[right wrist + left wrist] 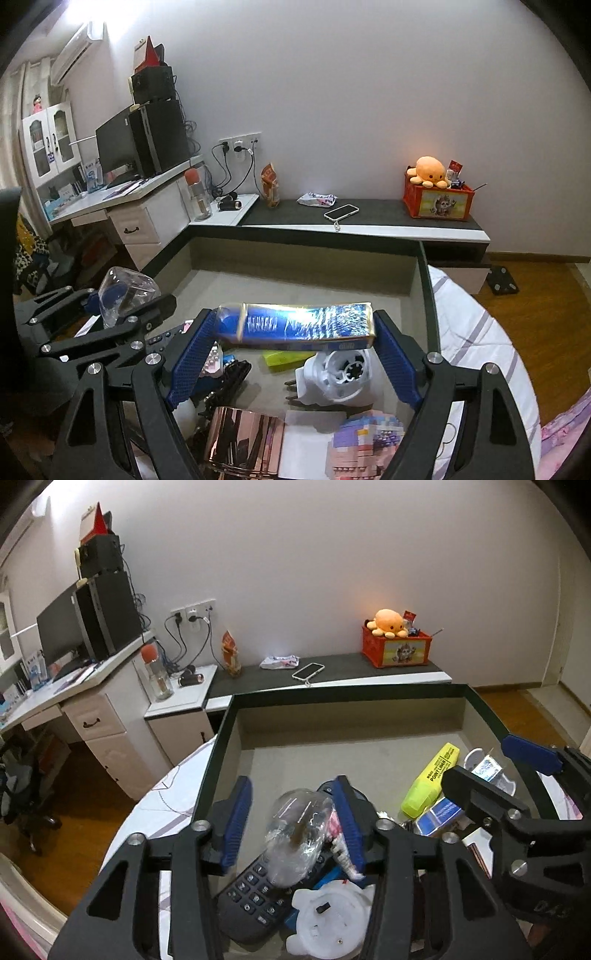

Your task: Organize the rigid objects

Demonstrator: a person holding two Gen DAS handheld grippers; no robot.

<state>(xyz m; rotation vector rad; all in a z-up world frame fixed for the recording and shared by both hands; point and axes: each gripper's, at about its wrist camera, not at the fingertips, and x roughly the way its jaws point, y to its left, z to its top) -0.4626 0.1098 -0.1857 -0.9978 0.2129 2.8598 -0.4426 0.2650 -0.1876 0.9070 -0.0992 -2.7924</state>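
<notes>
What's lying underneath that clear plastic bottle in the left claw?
Under the clear bottle lies a black remote control, with a white plastic gadget beside it, inside the box. The bottle and claw cover the remote's upper end.

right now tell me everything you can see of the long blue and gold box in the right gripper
The long blue and gold box looks like glossy foil-printed cardboard, rectangular, with gold edges and white print too blurred to read. It lies nearly level, crosswise between the right gripper fingers, whose blue pads press on its two ends. It hangs above the dark-rimmed grey tray, over a white plastic plug-in device, touching nothing else.
</notes>
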